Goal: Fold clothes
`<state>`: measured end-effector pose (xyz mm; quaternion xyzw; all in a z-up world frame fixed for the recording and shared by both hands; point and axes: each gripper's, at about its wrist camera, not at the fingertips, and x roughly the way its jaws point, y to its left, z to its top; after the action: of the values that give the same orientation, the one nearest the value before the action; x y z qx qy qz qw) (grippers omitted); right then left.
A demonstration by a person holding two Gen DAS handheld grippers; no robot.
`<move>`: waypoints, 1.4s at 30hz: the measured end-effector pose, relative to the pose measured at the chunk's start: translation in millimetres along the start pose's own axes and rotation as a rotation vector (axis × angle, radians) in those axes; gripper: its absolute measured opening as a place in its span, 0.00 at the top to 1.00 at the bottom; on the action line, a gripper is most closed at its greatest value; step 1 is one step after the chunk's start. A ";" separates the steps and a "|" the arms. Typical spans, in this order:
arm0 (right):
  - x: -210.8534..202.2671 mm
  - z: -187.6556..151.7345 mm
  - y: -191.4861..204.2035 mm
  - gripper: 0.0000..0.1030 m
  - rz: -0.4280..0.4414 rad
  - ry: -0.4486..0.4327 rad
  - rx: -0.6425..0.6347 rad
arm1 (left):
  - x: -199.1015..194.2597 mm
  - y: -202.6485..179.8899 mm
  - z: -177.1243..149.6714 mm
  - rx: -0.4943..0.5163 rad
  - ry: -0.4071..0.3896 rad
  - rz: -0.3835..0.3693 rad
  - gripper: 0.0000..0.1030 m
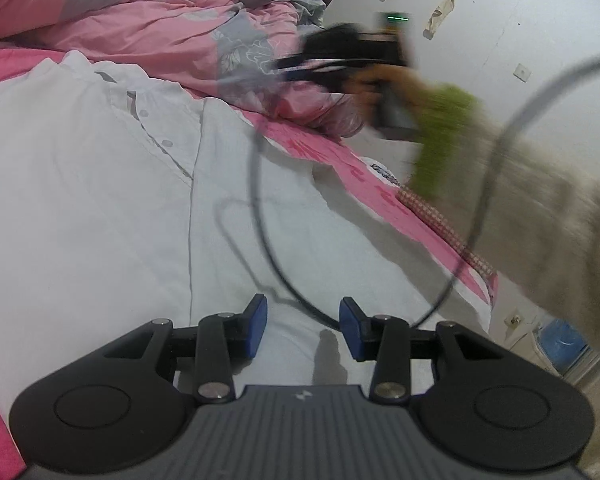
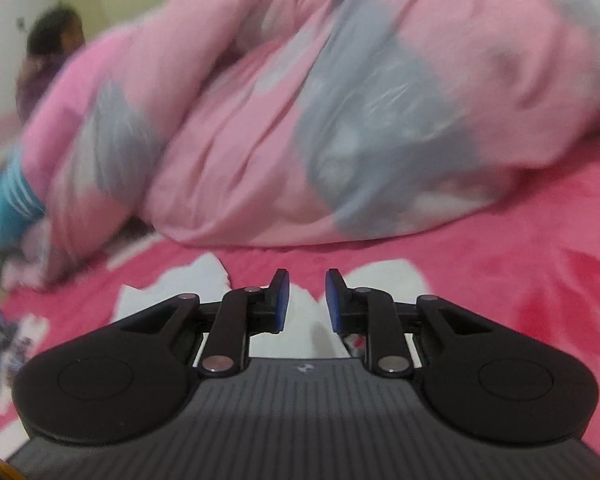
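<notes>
The white shirt (image 1: 100, 184) lies spread across the left and middle of the left wrist view, on the pink bed (image 1: 364, 176). The left tool (image 1: 303, 322) hovers over it, moderately open, gripping nothing (a black cable (image 1: 260, 208) loops above). The right tool (image 2: 308, 300), blurred, stands slightly open and empty above white cloth.

- Both views have soft, even indoor light, moderately bright, with no glare.
- Left wrist view: the white shirt (image 1: 100, 184) is fairly sharp; the right gripper (image 1: 364, 68) and green sleeve (image 1: 440, 136) at upper right smear with motion blur.
- A dark cable (image 1: 260, 200) drops a thin shadow on the cloth.
- Right wrist view: the pink quilt (image 2: 300, 100) is blurred throughout.
- Fisheye bending curves the edges, and the corners are dark.
</notes>
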<state>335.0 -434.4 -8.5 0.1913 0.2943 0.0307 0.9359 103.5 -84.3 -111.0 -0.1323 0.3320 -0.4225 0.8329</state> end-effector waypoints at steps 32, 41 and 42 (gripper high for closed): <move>-244.9 -296.4 122.1 0.69 0.291 0.162 -0.243 | -102.7 -48.3 -43.1 -0.013 0.007 0.226 0.44; -209.3 -319.2 128.8 0.69 0.220 0.218 -0.255 | -181.2 -35.6 -41.6 -0.110 -0.189 0.335 0.43; -210.3 -318.4 129.0 0.69 0.219 0.218 -0.249 | -197.6 -31.7 -40.8 -0.132 -0.229 0.359 0.43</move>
<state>-10.6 -242.7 -86.6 0.1003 0.3653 0.1892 0.9059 -26.6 55.4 -38.3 -0.1725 0.2803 -0.2271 0.9166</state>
